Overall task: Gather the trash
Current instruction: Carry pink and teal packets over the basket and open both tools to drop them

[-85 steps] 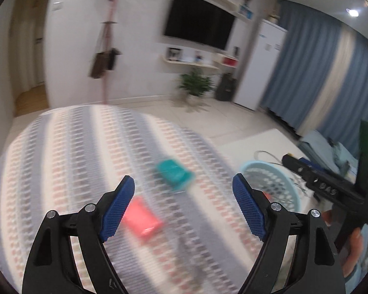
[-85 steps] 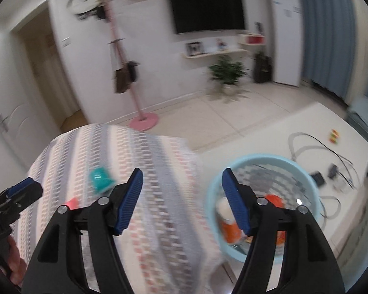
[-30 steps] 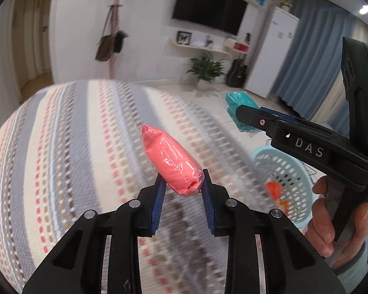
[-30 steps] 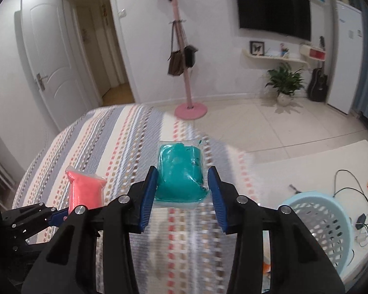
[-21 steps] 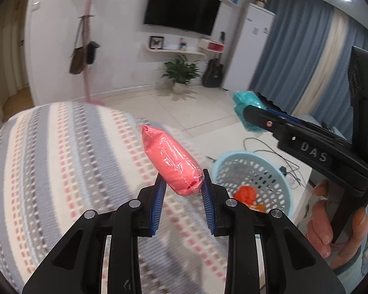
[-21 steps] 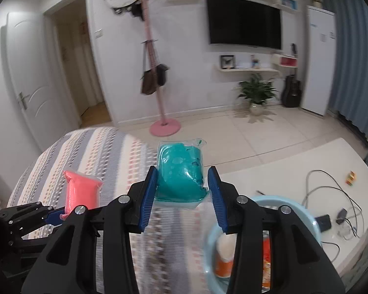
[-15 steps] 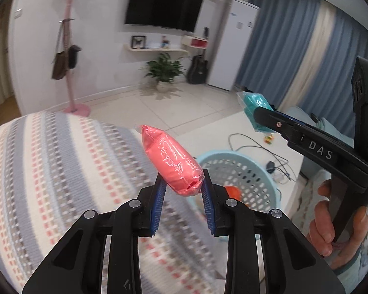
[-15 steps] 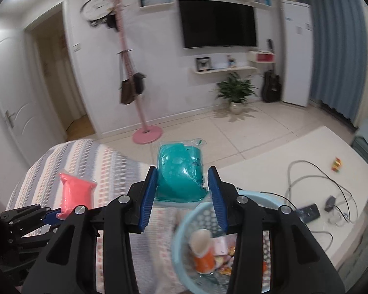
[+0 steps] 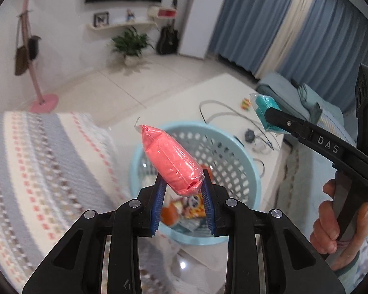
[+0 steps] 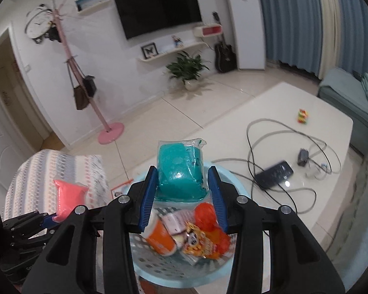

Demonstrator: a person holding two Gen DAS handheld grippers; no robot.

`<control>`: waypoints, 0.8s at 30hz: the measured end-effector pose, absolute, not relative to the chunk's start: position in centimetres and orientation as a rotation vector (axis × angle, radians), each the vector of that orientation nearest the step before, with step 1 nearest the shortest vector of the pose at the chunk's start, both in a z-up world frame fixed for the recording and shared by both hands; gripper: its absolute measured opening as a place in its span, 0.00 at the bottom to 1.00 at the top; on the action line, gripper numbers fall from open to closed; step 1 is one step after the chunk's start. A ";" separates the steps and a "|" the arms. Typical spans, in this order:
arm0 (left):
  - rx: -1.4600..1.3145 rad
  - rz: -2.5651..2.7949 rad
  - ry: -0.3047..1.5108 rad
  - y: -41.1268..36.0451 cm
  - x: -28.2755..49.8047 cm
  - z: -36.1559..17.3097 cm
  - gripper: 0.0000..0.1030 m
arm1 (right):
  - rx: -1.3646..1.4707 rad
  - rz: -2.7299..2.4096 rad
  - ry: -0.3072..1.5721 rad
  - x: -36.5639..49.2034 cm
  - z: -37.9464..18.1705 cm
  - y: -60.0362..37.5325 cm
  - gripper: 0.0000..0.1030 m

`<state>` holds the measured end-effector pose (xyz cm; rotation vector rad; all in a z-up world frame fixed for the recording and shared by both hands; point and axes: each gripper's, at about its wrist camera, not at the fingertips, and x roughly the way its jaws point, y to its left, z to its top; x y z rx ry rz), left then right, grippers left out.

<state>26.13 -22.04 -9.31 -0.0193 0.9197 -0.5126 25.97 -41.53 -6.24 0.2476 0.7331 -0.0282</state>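
Observation:
My left gripper (image 9: pixel 182 191) is shut on a pink wrapped packet (image 9: pixel 170 161) and holds it above the light blue perforated basket (image 9: pixel 235 161). My right gripper (image 10: pixel 182 191) is shut on a teal wrapped packet (image 10: pixel 180 171) and holds it over the same basket (image 10: pixel 164 267). The basket holds several pieces of trash, among them an orange cup (image 10: pixel 159 238) and a snack wrapper (image 10: pixel 201 242). The pink packet also shows in the right wrist view (image 10: pixel 67 196), and the teal packet in the left wrist view (image 9: pixel 263 107).
The striped cloth surface (image 9: pixel 36 171) lies to the left of the basket. A white low table (image 10: pixel 294 134) carries cables, a phone (image 10: pixel 273 171) and a small toy (image 10: pixel 302 116). A pink coat stand (image 10: pixel 110 129), a plant (image 10: pixel 186 71) and a sofa (image 10: pixel 350 95) stand further off.
Both grippers have swung to the right from over the striped surface to above the basket, each still holding its packet. The basket's contents now show below the fingers.

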 end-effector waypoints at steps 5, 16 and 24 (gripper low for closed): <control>-0.004 -0.554 0.996 -23.6 26.2 -11.6 0.27 | 0.262 -0.061 0.798 25.9 -8.4 -42.2 0.38; 0.002 -0.576 1.002 -24.1 26.3 -12.3 0.55 | 0.328 -0.070 0.865 25.9 -10.2 -43.3 0.42; -0.060 -0.536 0.951 -21.2 25.3 -11.0 0.64 | 0.358 -0.030 0.866 24.8 -9.5 -42.5 0.50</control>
